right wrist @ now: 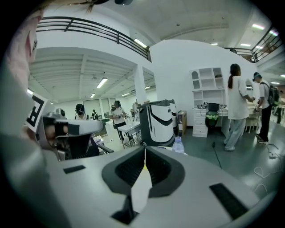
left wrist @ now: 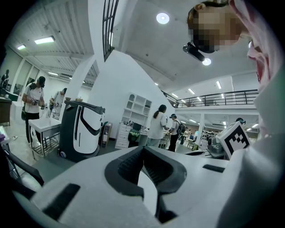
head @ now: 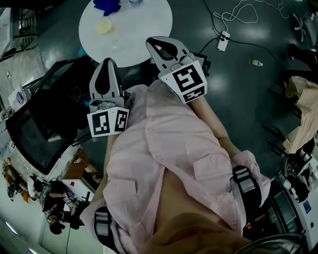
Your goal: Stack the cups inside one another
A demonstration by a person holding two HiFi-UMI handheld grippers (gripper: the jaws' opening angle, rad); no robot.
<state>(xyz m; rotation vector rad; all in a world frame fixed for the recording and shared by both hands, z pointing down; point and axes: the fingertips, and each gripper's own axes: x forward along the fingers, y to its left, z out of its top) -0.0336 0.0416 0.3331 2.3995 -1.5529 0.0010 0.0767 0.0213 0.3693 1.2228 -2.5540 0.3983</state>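
A round white table (head: 144, 30) stands at the top of the head view. On it sits a pale yellow cup (head: 104, 26), with a blue object (head: 107, 6) at the far rim; what it is I cannot tell. My left gripper (head: 106, 74) is held close to the pink shirt, short of the table's near edge, jaws shut and empty. My right gripper (head: 161, 47) reaches just over the near rim, also shut with nothing in it. In the left gripper view the left gripper (left wrist: 143, 148) has its tips together. The right gripper (right wrist: 145, 149) is likewise shut in its own view.
A dark chair and screen (head: 39, 129) stand left of the table. A power strip (head: 222, 40) with cables and a small bottle (head: 255, 62) lie on the floor to the right. A black-and-white machine (right wrist: 158, 122) and standing people (right wrist: 236, 104) are further off.
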